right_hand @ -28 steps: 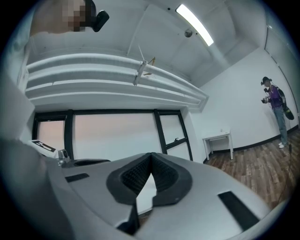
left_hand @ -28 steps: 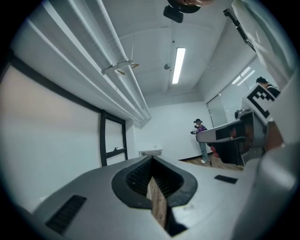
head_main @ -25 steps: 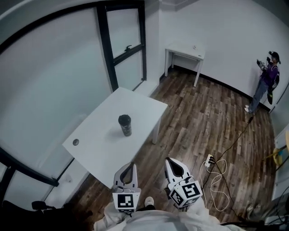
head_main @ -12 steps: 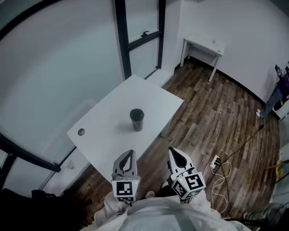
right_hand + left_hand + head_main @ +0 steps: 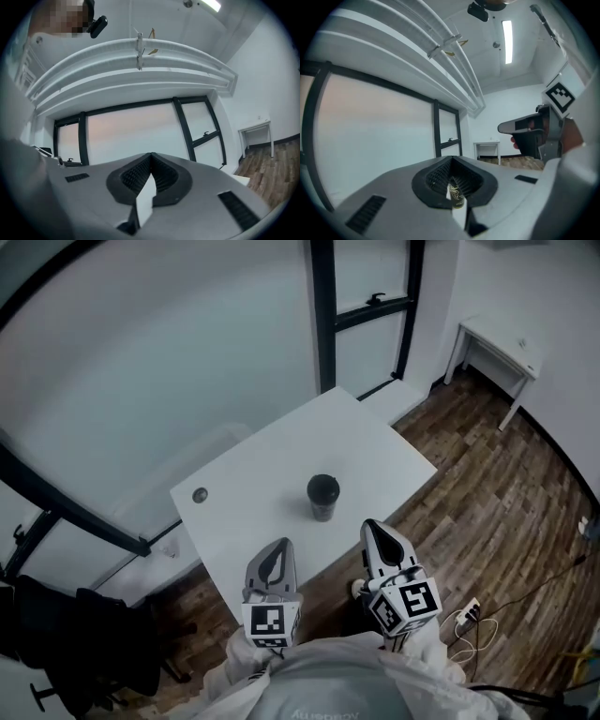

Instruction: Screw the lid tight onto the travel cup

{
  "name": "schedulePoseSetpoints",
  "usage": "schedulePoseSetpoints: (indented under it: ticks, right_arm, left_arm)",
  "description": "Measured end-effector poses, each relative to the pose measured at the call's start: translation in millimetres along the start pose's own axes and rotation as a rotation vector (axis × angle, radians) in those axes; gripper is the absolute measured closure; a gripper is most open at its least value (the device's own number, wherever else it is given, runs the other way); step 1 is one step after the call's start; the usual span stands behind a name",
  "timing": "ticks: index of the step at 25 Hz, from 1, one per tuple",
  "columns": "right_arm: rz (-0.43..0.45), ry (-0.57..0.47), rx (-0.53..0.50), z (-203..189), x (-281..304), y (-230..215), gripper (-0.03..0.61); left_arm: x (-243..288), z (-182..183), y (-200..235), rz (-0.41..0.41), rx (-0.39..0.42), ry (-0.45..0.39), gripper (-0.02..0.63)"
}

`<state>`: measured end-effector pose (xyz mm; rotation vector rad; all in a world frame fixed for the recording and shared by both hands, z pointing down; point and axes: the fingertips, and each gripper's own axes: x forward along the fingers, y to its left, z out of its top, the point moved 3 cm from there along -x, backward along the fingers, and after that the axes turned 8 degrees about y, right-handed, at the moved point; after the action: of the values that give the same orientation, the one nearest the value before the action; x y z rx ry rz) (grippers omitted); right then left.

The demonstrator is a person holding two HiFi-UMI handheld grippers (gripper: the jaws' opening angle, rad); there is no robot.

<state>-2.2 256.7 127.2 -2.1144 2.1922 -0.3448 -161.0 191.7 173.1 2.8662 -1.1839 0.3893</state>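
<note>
A dark travel cup (image 5: 323, 497) with its black lid on top stands upright near the middle of the white table (image 5: 272, 474). Both grippers hang off the table's near edge, short of the cup and apart from it. My left gripper (image 5: 280, 544) is shut with nothing held; in the left gripper view the cup (image 5: 456, 196) shows small through the notch of the shut left gripper (image 5: 452, 162). My right gripper (image 5: 369, 525) is also shut and empty, a little nearer the cup, to its lower right. The right gripper view past the shut right gripper (image 5: 151, 157) shows only table and windows.
A round cable hole (image 5: 199, 495) sits near the table's left corner. Glass walls with a dark-framed door (image 5: 366, 306) stand behind. A small white desk (image 5: 502, 338) is at the back right. A power strip with cables (image 5: 466, 616) lies on the wood floor; dark gear (image 5: 66, 643) sits lower left.
The table and cup have shifted rightward and nearer in the head view. Both grippers have come up to the table's near edge, still shut.
</note>
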Motion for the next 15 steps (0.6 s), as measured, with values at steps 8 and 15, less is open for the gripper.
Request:
schedulePoseSetpoints:
  ticks: [8,15]
  right_arm:
    - [0.172,0.060,-0.005,30.8,80.6,-97.2,0.558]
    - [0.316,0.086,-0.015,46.4,134.9,-151.1,0.557]
  left_arm:
    - [103.0,27.7,-7.4,0.203,-0.036,0.024,0.607]
    - [152.5,38.6,-11.8,0.359,-0.039,0.040,0.607]
